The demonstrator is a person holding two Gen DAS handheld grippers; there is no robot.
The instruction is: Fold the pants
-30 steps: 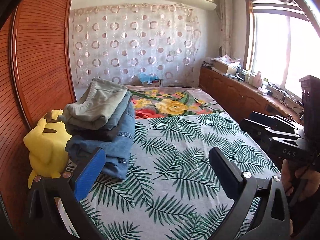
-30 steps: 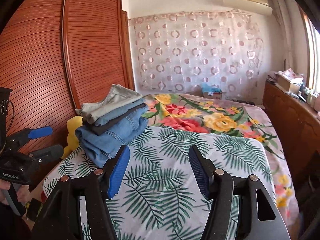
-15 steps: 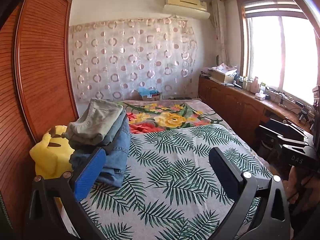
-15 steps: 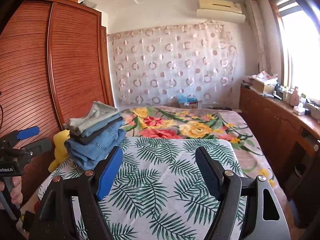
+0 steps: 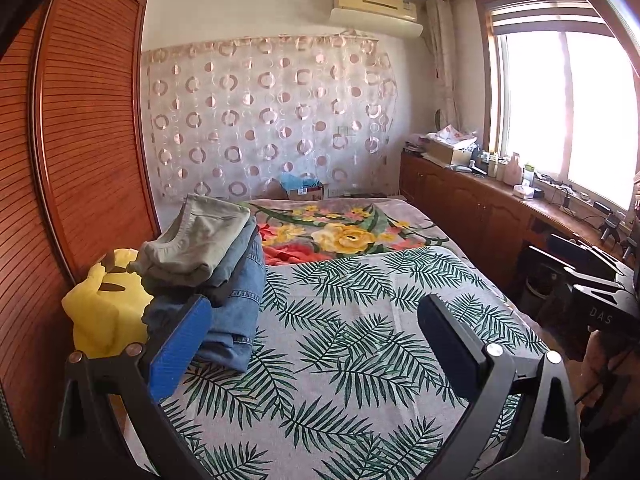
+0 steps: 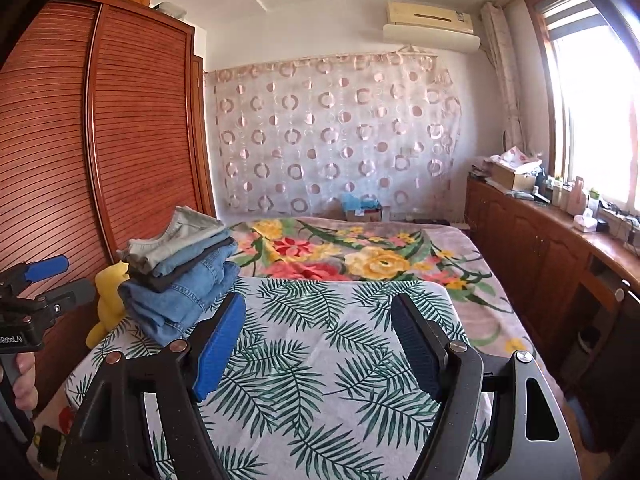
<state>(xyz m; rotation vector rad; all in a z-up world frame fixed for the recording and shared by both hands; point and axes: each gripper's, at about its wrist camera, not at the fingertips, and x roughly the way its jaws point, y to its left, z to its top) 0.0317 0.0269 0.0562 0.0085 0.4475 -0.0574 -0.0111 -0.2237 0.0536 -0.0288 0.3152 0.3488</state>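
Right wrist view: folded pants point(image 6: 180, 280) are stacked at the bed's point(image 6: 320, 360) left edge. Nothing is held by the wide-open right gripper point(image 6: 318, 344) or left gripper point(image 5: 316, 344); the right's jaws were just opened wider.

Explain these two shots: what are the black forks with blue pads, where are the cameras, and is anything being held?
No robot: a person carries a handheld two-finger gripper in each hand, with a fisheye camera looking along its fingers. One picture looks past the left gripper, the other past the right gripper; each also glimpses the other at its edge. Both stand open and hold nothing. Ahead is a bed with a palm-leaf sheet, a stack of folded pants and a yellow plush toy beside it.
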